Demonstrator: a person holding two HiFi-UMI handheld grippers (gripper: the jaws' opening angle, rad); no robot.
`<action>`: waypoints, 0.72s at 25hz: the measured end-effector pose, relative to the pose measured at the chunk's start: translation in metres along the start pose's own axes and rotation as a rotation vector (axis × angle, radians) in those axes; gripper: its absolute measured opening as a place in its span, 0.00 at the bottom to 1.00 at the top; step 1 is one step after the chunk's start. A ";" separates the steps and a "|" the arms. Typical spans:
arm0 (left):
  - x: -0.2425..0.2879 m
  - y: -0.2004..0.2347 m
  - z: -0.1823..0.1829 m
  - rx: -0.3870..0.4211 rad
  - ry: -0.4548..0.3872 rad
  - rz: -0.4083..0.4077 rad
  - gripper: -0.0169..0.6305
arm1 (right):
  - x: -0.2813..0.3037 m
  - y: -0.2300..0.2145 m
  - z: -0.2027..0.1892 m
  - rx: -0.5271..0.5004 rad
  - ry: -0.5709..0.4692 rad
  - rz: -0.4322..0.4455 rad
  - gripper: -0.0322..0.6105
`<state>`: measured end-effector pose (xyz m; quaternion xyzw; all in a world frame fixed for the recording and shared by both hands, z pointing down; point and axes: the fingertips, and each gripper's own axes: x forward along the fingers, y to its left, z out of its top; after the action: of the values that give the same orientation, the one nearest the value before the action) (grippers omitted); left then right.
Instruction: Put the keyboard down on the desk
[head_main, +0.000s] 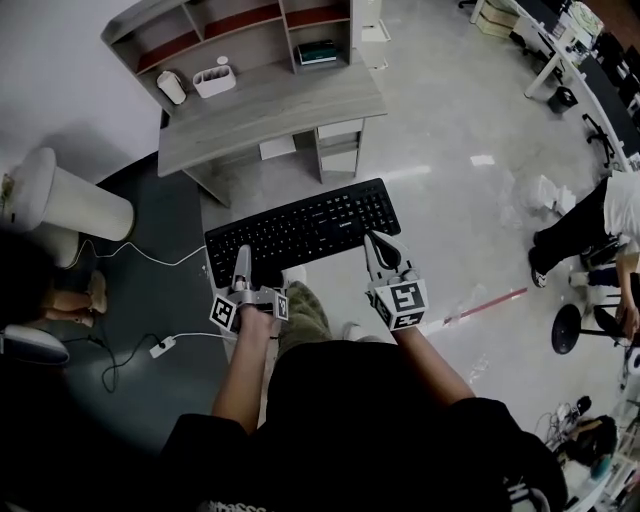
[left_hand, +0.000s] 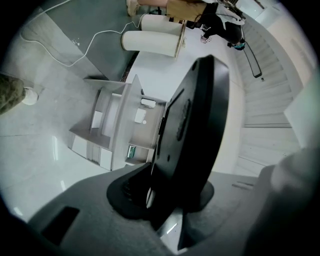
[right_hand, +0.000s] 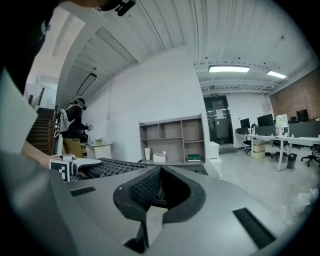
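While the keyboard (head_main: 305, 228) hangs over the floor just short of the desk (head_main: 285, 118), level and keys up, both claws pinch its near long edge. The left claw (head_main: 243, 262) bites toward the end that faces the desk's left side, the right claw (head_main: 378, 250) toward the other end. Each is pressed onto the black slab with nothing else between its pads.

I judge it a light, stiff plastic board, long and thin, so it should not sag between the two holds. The smooth casing could slide or pivot in the pads if one claw leads the other. The keycaps are the weak part, so a hold belongs on the bare frame edge rather than on the keys. Two holds well apart, as now, seem right for setting it down flat.

Farther off, the desk's front strip is bare and looks wide enough to take the board. At the back left of the desk stands a white open caddy (head_main: 214, 80) with a small white thing poking up from it; what it is I cannot tell. Just beside the caddy, toward the desk's left end, leans a white bottle-like cylinder (head_main: 171, 87).

Along the desk's back edge rises a shelf unit (head_main: 235, 22) whose upper compartments look empty. A flat teal item (head_main: 317, 52), perhaps a book, lies under its right end. Beneath the desk's right end the drawers (head_main: 340, 148) are closed, their contents hidden
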<state>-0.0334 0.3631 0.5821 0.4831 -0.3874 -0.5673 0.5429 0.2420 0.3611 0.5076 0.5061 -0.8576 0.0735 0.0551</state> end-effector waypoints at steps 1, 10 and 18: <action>0.010 -0.001 0.006 -0.002 0.004 -0.003 0.18 | 0.012 0.001 0.004 -0.004 -0.001 0.003 0.07; 0.096 -0.016 0.068 -0.027 -0.030 0.002 0.18 | 0.126 0.014 0.046 0.001 0.036 0.041 0.07; 0.173 -0.012 0.138 -0.078 -0.037 0.032 0.18 | 0.232 0.023 0.072 0.025 0.051 0.022 0.07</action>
<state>-0.1606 0.1818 0.5804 0.4447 -0.3826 -0.5823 0.5629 0.1089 0.1593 0.4748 0.4953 -0.8604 0.0977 0.0700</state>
